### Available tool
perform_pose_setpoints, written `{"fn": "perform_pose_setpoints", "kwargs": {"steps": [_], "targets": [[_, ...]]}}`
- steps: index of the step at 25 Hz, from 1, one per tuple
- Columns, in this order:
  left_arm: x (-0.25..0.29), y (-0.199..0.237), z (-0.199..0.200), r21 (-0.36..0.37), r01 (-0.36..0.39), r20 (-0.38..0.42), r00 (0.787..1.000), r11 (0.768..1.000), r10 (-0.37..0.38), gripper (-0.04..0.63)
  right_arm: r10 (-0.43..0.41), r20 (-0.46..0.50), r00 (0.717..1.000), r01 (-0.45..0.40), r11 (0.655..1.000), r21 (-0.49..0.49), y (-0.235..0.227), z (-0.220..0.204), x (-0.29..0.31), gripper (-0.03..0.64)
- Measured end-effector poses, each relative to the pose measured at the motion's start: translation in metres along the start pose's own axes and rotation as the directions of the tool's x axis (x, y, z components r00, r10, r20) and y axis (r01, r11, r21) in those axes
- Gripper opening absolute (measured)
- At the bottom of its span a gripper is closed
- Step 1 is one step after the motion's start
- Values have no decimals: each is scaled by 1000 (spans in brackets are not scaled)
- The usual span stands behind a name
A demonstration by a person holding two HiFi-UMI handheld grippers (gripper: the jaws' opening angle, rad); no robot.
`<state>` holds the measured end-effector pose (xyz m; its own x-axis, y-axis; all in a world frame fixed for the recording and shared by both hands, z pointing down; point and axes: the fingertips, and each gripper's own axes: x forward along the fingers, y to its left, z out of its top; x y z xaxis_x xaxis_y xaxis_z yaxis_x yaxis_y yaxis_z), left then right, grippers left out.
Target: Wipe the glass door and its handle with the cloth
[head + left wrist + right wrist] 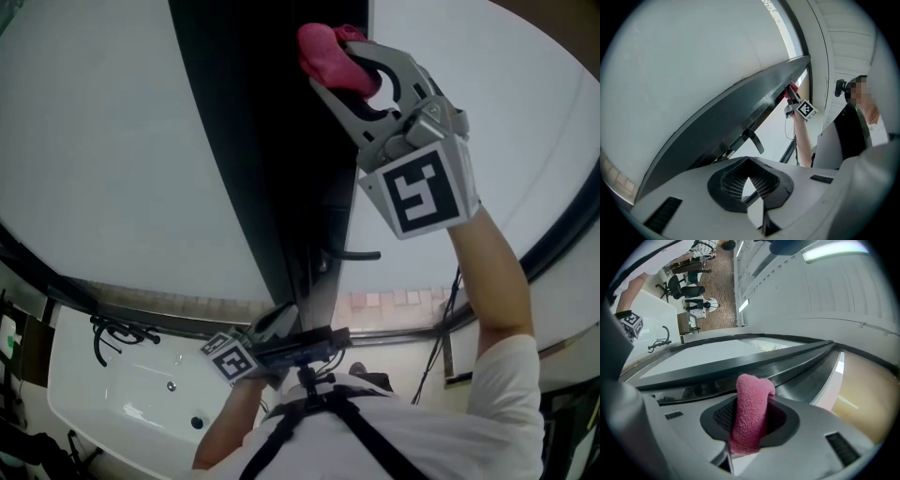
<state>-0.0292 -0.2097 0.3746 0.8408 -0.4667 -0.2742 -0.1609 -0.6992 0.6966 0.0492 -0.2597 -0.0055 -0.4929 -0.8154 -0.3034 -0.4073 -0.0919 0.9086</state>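
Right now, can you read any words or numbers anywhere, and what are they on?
No words or numbers can be read.
Right tool, shut on the fluffy pink cloth: its cube bears only a black-and-white square marker.
White glass pane: tiny dark print near its top edge, too small to read.

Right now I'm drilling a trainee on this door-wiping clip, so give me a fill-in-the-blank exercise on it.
1. The right gripper is shut on a ____ cloth.
2. The left gripper has ____ between its jaws.
3. Neither gripper touches the black ____ on the glass door.

Missing words: pink; nothing; handle.
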Motion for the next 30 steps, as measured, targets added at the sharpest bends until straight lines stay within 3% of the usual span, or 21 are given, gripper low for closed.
{"fn": "perform_pose_setpoints", "kwargs": {"steps": [30], "targets": [[6,-9,-9,-34,-4,-31,1000,999,3,-8,129,-62,990,-126,990,63,94,-30,-32,115]]}}
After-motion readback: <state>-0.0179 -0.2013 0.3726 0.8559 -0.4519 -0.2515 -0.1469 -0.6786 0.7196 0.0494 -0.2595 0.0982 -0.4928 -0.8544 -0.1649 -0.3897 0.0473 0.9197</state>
